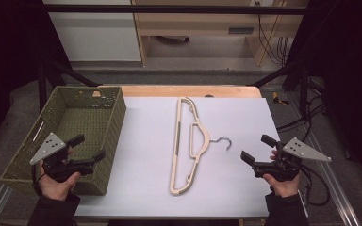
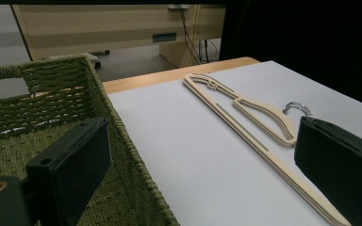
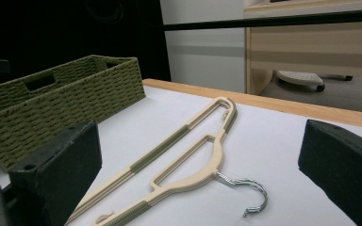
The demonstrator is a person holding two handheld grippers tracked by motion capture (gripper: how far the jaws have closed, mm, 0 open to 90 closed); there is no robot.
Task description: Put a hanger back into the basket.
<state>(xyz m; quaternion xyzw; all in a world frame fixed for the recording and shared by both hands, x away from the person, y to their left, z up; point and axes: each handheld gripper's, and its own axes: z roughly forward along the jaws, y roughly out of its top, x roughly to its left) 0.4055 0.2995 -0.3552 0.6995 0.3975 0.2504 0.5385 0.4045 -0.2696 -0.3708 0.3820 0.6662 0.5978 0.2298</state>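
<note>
Hanger [image 1: 188, 146]: cream plastic, metal hook; flat mid-tabletop, nearer front edge. Judged light, stiff, slick; grip on thin straight bar. Left claw [image 1: 88, 147], right claw [image 1: 256, 148]: both wide open, empty. Basket [image 1: 118, 113] at left edge.

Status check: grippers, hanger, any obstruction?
Left gripper open, over basket corner. Right gripper open, empty. Hanger flat on table between them, untouched. Nothing blocking.

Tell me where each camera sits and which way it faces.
High view: above the near edge, looking forward and down on hanger, basket, both hands and claws.
Left gripper view: rides the left claw over the basket, facing the hanger.
Right gripper view: rides the right claw, facing hanger and basket.
All share the hanger.
</note>
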